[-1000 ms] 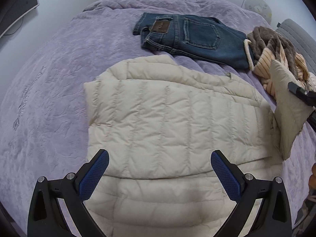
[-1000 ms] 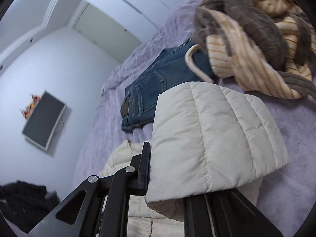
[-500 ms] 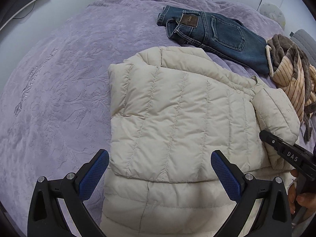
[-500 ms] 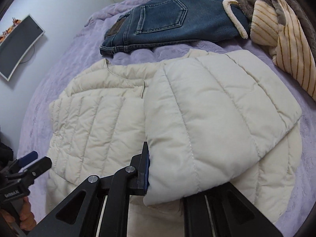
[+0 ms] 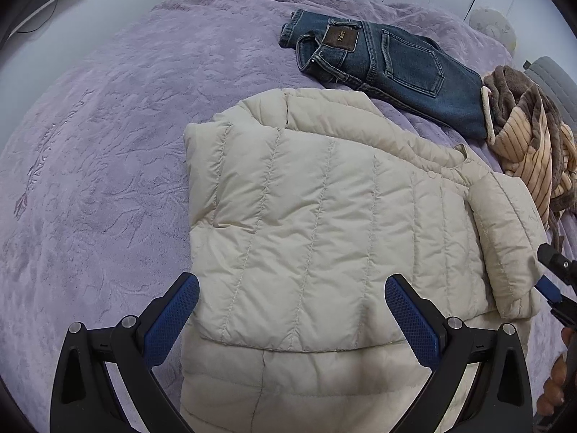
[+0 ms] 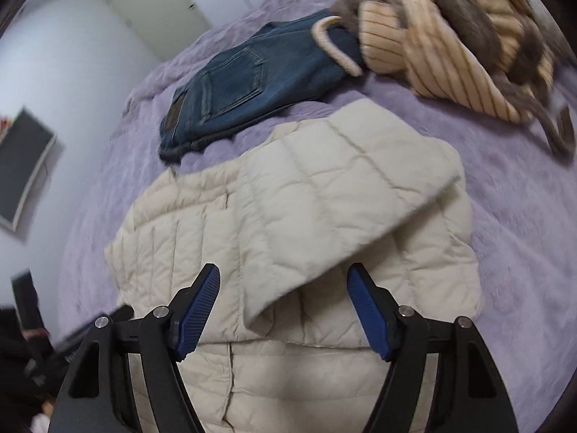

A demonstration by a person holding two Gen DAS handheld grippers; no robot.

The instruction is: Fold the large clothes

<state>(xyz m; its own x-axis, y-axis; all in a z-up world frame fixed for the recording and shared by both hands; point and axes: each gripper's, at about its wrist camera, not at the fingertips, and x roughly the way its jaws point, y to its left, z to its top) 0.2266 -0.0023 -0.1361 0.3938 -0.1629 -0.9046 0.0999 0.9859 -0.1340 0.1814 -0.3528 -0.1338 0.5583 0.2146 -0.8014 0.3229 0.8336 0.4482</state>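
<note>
A cream quilted puffer jacket lies on the purple bedspread, both sleeves folded in over its body. My left gripper is open and empty, hovering over the jacket's lower part. My right gripper is open and empty just above the folded right sleeve; its tip also shows at the right edge of the left wrist view. The jacket fills the middle of the right wrist view.
Folded blue jeans lie beyond the jacket, also in the right wrist view. A crumpled brown and striped tan garment sits at the right, near the sleeve. A wall screen hangs at the left.
My right gripper has opened and let go of the right sleeve, which now lies folded across the jacket. The left gripper has drawn slightly closer; it stays open.
</note>
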